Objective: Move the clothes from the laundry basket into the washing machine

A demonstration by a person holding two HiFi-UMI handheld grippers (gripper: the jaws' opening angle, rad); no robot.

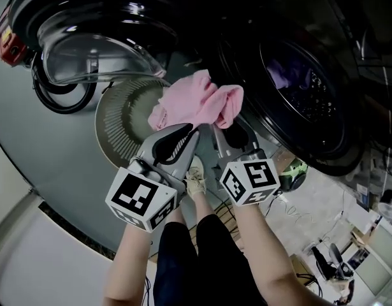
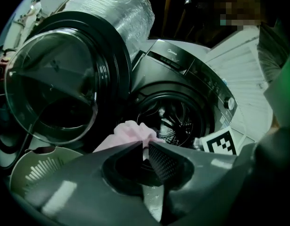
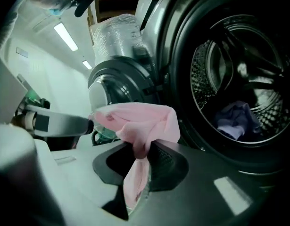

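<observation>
Gripping a fold of the pink cloth (image 3: 145, 121) firmly in the right tool (image 3: 140, 147), with a tail hanging down through the jaws. Pinching an edge of the same cloth, by the look of it, in the nearly closed left tool (image 2: 145, 144). Holding it in the air above the laundry basket (image 1: 119, 116), just in front of the open drum (image 1: 304, 94) of the washing machine (image 2: 182, 65), with the door (image 1: 87, 50) swung wide. Adding to a purple garment (image 3: 234, 119) lying inside. Advisably: holding both grips until well past the dark door rim, leading with the right tool, and releasing deep inside, so avoiding a trailing end snagging on the rim or slipping back out.
</observation>
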